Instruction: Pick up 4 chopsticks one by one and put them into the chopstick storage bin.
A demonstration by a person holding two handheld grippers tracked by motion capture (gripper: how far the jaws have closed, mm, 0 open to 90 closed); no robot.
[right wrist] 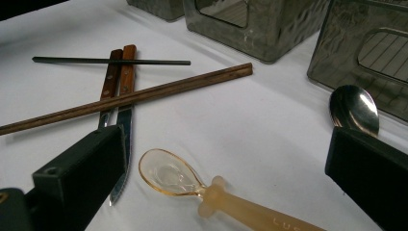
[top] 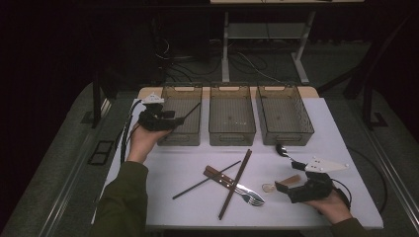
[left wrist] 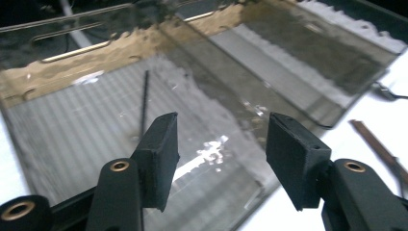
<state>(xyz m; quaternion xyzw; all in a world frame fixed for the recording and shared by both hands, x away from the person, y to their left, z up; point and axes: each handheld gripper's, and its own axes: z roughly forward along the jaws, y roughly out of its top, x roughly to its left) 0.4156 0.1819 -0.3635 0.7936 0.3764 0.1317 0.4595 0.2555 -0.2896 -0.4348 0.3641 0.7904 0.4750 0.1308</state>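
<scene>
My left gripper [top: 176, 118] hangs over the left clear bin [top: 179, 138], held by a hand in a green sleeve. Its jaws [left wrist: 223, 130] stand open with nothing between them. A thin black chopstick [left wrist: 143, 101] lies inside that bin [left wrist: 57, 139], leaning towards its far right corner [top: 191, 111]. My right gripper [top: 285, 186] rests near the table's front right, open wide. An amber plastic spoon [right wrist: 168, 173] lies on the white table between its jaws [right wrist: 226, 144], untouched. A metal spoon [right wrist: 353, 108] lies just beyond the right jaw.
Brown wooden chopsticks [top: 236, 182] cross a wood-handled knife and fork [top: 232, 183] at the table's middle front, with another black chopstick [top: 205, 180] beside them. The middle bin [top: 231, 136] and right bin [top: 286, 138] stand in a row behind.
</scene>
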